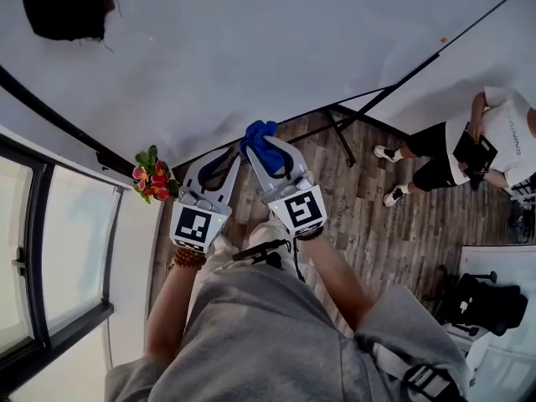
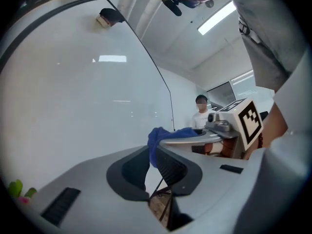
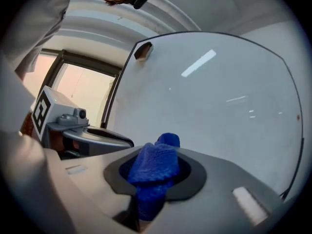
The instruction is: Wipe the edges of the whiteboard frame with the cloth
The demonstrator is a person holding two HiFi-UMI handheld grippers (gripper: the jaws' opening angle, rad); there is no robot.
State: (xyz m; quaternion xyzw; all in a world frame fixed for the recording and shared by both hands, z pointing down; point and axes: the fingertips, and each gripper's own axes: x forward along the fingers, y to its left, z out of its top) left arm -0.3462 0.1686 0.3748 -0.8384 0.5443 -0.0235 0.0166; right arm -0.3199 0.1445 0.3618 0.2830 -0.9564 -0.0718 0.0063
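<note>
The big whiteboard (image 1: 276, 40) fills the top of the head view, and its black frame (image 1: 394, 86) runs along the near edge. My right gripper (image 1: 261, 143) is shut on a blue cloth (image 1: 260, 134), which it holds up against that near edge. In the right gripper view the cloth (image 3: 157, 167) bulges from between the pads, with the board (image 3: 219, 96) behind it. My left gripper (image 1: 229, 161) sits close beside the right one, jaws together and empty. The left gripper view shows its pads (image 2: 170, 172) and the cloth (image 2: 161, 138) beyond.
A black eraser (image 1: 65, 5) sticks to the board at the far left. Flowers (image 1: 151, 181) stand by the window (image 1: 50, 249). The board's stand legs (image 1: 339, 128) rest on the wooden floor. A person (image 1: 490, 136) holding a tablet is at the right.
</note>
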